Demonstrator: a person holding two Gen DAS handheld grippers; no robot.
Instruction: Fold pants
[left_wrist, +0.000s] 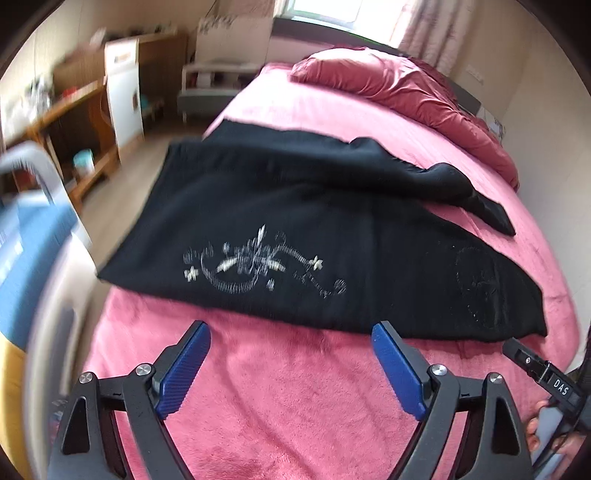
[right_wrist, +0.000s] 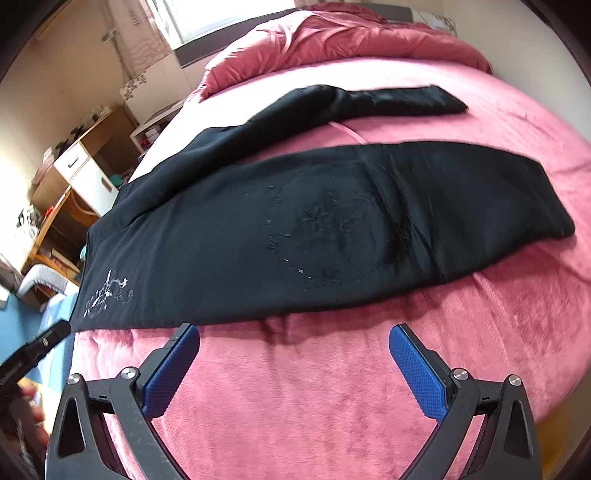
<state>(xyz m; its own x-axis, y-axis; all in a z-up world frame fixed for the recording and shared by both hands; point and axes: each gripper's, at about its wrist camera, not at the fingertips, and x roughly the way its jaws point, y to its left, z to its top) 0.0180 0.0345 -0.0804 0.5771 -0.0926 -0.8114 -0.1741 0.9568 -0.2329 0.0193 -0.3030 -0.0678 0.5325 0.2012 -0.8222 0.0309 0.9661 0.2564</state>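
Observation:
Black pants (left_wrist: 295, 221) with white embroidery lie spread flat across a pink bed (left_wrist: 295, 387), waist at the left edge, legs running right. In the right wrist view the pants (right_wrist: 295, 229) show both legs, the far one angled away toward the pillow end. My left gripper (left_wrist: 291, 332) is open and empty, hovering just short of the near hem below the embroidery. My right gripper (right_wrist: 293, 334) is open and empty, just short of the near leg's edge. The right gripper's body (left_wrist: 543, 373) shows at the right in the left wrist view.
A rumpled pink duvet (right_wrist: 351, 33) lies at the bed's far end. Wooden shelves and a white cabinet (left_wrist: 122, 99) stand left of the bed. A blue and white object (left_wrist: 33, 240) is close on the left.

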